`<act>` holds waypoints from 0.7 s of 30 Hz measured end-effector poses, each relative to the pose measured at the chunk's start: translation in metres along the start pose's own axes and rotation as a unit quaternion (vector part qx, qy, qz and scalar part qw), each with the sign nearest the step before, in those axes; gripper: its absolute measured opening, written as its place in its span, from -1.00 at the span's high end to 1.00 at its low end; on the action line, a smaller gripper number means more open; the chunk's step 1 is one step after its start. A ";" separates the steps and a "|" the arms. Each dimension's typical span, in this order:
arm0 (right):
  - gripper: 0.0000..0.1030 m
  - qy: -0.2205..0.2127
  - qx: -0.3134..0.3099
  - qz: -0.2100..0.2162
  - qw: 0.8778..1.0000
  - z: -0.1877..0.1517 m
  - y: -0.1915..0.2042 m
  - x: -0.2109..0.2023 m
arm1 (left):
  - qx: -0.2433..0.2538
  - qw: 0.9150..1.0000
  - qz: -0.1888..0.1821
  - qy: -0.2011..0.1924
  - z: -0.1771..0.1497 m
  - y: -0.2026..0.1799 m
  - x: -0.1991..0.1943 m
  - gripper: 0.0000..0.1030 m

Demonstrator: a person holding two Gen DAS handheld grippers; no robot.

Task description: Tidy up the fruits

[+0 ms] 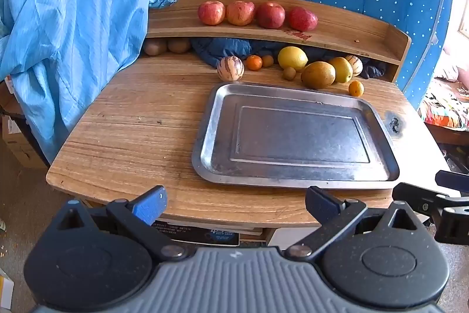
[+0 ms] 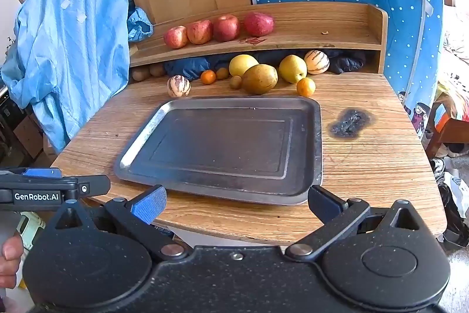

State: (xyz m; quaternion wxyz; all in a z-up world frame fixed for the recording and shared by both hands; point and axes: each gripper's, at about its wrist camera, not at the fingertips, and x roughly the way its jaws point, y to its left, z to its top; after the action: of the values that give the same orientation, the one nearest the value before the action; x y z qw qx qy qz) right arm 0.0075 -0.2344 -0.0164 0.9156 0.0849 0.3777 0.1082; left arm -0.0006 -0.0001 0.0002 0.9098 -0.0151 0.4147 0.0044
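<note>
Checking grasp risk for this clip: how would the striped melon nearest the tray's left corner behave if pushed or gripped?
The striped melon looks round and sits free on the table, so a push would probably roll it. Its skin looks smooth, so the jaws might slip. It seems firm, not floppy.

Under the shelf (image 1: 337, 40), your two brown fruits (image 1: 167, 46) sit half in shadow; kind unclear. Dark cloth (image 1: 222, 47) runs behind the fruit row, its extent hidden. Blue coat (image 1: 67, 19) covers the surface's (image 1: 132, 137) left corner. Thumb (image 2: 10, 251) cut off at frame edge.
</note>
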 end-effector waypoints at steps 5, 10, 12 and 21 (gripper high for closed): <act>-0.99 -0.001 0.001 -0.003 1.000 0.001 0.003 0.001 | -0.001 1.000 -0.006 0.000 -0.004 0.004 -0.001 -0.99; -0.99 0.001 0.000 0.000 1.000 0.000 0.002 0.001 | -0.003 1.000 -0.008 0.004 -0.002 0.007 0.000 -0.99; -0.99 0.001 0.000 0.001 1.000 0.000 0.002 0.002 | -0.003 1.000 -0.008 0.004 -0.002 0.007 0.000 -0.99; -0.99 0.004 0.004 0.001 1.000 -0.001 -0.001 0.004 | -0.004 1.000 -0.009 0.008 -0.003 0.005 0.002 -0.99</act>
State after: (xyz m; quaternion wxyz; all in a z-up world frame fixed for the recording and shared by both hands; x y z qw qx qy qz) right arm 0.0101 -0.2338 -0.0200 0.9138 0.0882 0.3815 0.1082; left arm -0.0011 0.0045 -0.0036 0.9065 -0.0223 0.4217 -0.0023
